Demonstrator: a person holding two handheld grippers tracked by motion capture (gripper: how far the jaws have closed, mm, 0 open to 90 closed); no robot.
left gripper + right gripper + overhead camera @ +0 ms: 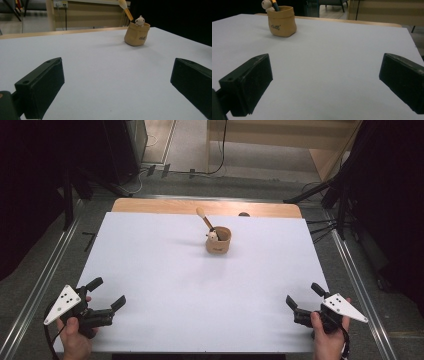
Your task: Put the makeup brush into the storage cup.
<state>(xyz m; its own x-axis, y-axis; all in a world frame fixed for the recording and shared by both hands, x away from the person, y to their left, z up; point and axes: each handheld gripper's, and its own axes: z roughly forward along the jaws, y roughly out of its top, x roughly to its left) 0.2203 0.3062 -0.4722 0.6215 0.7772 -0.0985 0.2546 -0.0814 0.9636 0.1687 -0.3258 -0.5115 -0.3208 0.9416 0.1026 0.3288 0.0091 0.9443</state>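
Both the left tongs [106, 292] and right tongs [303, 296] wait apart and empty at the near table [165, 270] edge; the small tan pot [218, 240] far back, brush [205, 218] leaning out, looks easily tipped by a clumsy reach.

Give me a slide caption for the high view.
Two open claws, left and right, rest before a tan pot holding a brush.
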